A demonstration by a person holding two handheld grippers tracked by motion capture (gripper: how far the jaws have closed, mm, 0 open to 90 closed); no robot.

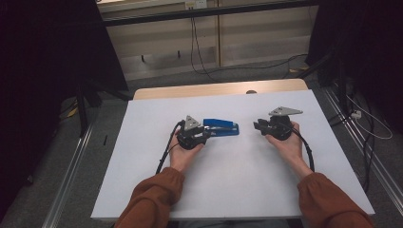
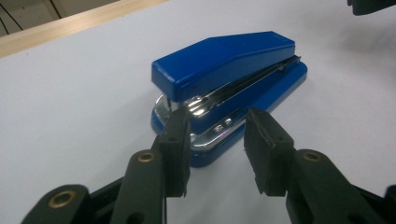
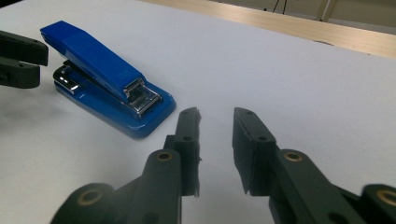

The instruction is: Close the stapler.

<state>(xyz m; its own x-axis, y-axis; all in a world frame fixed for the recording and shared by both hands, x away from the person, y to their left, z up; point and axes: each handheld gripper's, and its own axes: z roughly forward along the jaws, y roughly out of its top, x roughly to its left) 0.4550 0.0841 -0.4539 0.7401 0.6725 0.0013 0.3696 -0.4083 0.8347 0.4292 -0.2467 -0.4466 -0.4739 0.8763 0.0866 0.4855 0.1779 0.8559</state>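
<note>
We see a smooth white tabletop [image 1: 237, 180] carrying a glossy blue stapler [image 2: 229, 84] with chrome inner parts, lying flat near the middle; our left tongs [image 2: 217, 140] hover at its hinged end, jaws parted, nothing gripped yet; our right tongs [image 3: 215, 140], also parted and empty, wait well apart; grasping remains ahead.

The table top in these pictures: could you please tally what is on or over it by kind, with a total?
Blue stapler: 1
Black hand-held grippers: 2, the left gripper open at the stapler's hinge end, the right gripper open and apart from it
White table itself: not counted
Total: 3
</note>
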